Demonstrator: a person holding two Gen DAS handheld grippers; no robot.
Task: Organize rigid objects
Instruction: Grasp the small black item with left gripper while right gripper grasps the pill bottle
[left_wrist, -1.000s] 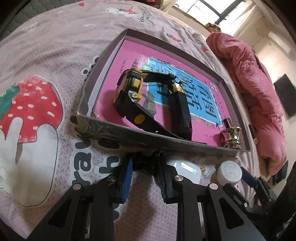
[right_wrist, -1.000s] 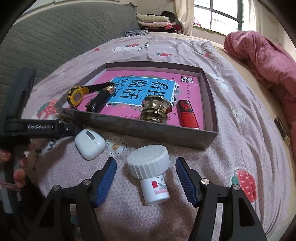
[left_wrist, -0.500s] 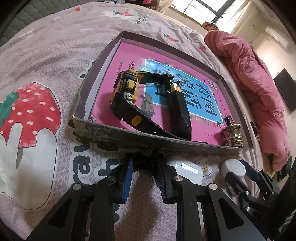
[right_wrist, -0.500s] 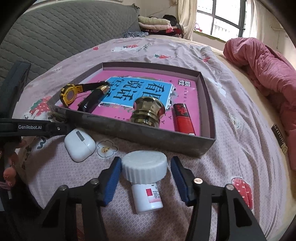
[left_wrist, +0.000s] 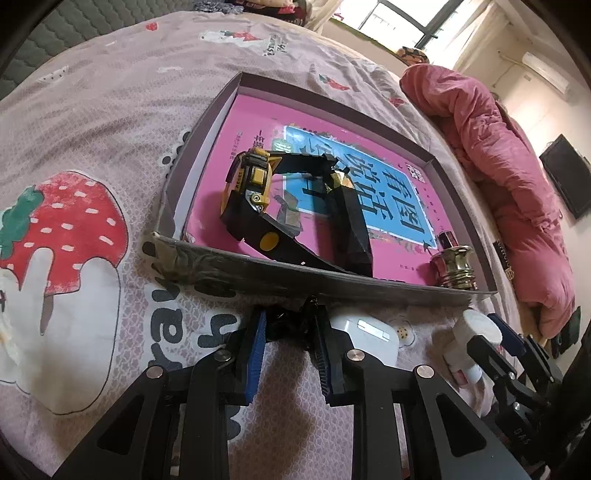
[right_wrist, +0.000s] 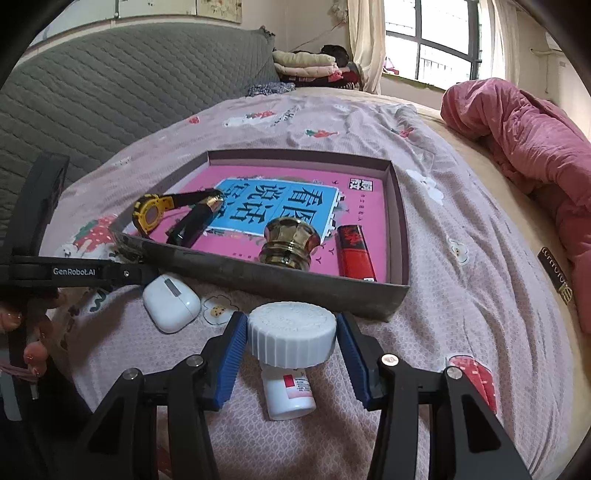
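- Where the right wrist view looks down its own fingers, the right gripper (right_wrist: 288, 338) is clamped on the ribbed white cap of a small white bottle (right_wrist: 290, 369), one blue pad against each side of the cap.
- The bottle lies on the pink bedsheet (right_wrist: 461, 295), its labelled body pointing toward six o'clock, just outside the tray's near wall.
- The left gripper (left_wrist: 288, 332) is closed on a small dark thing (left_wrist: 284, 325); it may be crumpled black material, but the pads hide most of it.
- At ten o'clock from the bottle a white earbud case (right_wrist: 170, 302) rests on the sheet.
- At twelve o'clock, the grey tray (right_wrist: 280, 280) holds a yellow-and-black watch (right_wrist: 155, 214), a brass knob (right_wrist: 290, 242) and a red lighter (right_wrist: 355, 251) on its pink printed floor.
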